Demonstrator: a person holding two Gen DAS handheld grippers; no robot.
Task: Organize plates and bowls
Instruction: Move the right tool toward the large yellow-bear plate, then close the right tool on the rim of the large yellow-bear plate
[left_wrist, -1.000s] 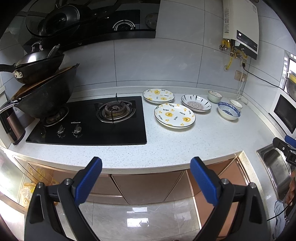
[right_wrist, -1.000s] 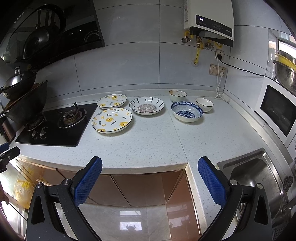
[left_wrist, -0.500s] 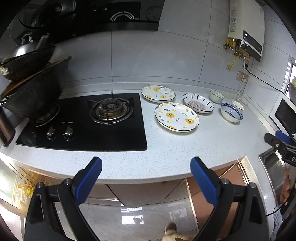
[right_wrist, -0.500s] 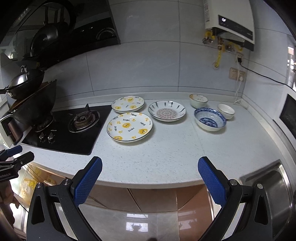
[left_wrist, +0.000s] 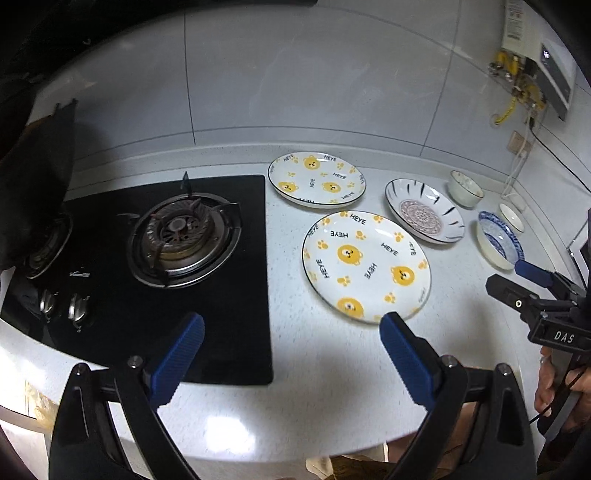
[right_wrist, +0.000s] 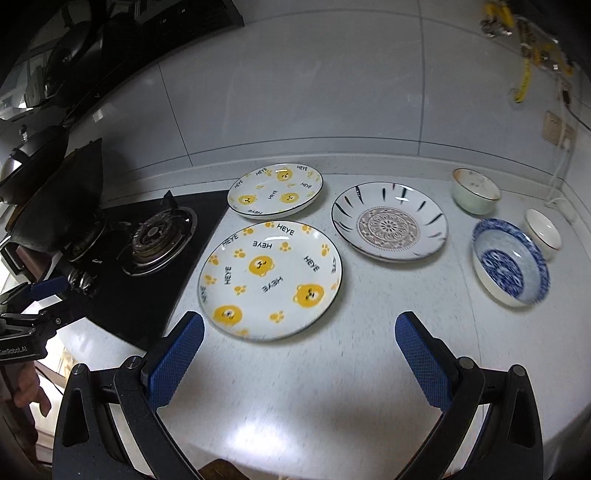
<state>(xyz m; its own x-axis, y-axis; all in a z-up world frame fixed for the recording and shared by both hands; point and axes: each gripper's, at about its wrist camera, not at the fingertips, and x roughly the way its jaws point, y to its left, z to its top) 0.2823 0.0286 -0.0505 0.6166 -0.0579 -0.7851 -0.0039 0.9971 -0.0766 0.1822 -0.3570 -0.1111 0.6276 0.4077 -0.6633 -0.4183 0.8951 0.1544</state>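
Note:
On the white counter a large bear plate (left_wrist: 365, 264) (right_wrist: 269, 278) lies nearest me, a smaller bear plate (left_wrist: 316, 179) (right_wrist: 275, 190) behind it. To their right lie a patterned deep plate (left_wrist: 424, 214) (right_wrist: 388, 223), a blue-and-white bowl (left_wrist: 498, 243) (right_wrist: 511, 260), a cream bowl (left_wrist: 464, 188) (right_wrist: 475, 191) and a small white bowl (left_wrist: 512, 218) (right_wrist: 543, 232). My left gripper (left_wrist: 291, 354) is open and empty, over the counter's front by the stove. My right gripper (right_wrist: 301, 350) is open and empty, just in front of the large bear plate.
A black gas stove (left_wrist: 177, 236) (right_wrist: 147, 240) lies left of the plates, with a dark wok (right_wrist: 55, 206) on its far burner. A tiled wall stands behind. A water heater (left_wrist: 535, 55) with pipes hangs at the upper right, a socket (right_wrist: 557, 129) below it.
Both grippers have moved forward and down over the counter, much closer to the plates. Both stay open and empty.

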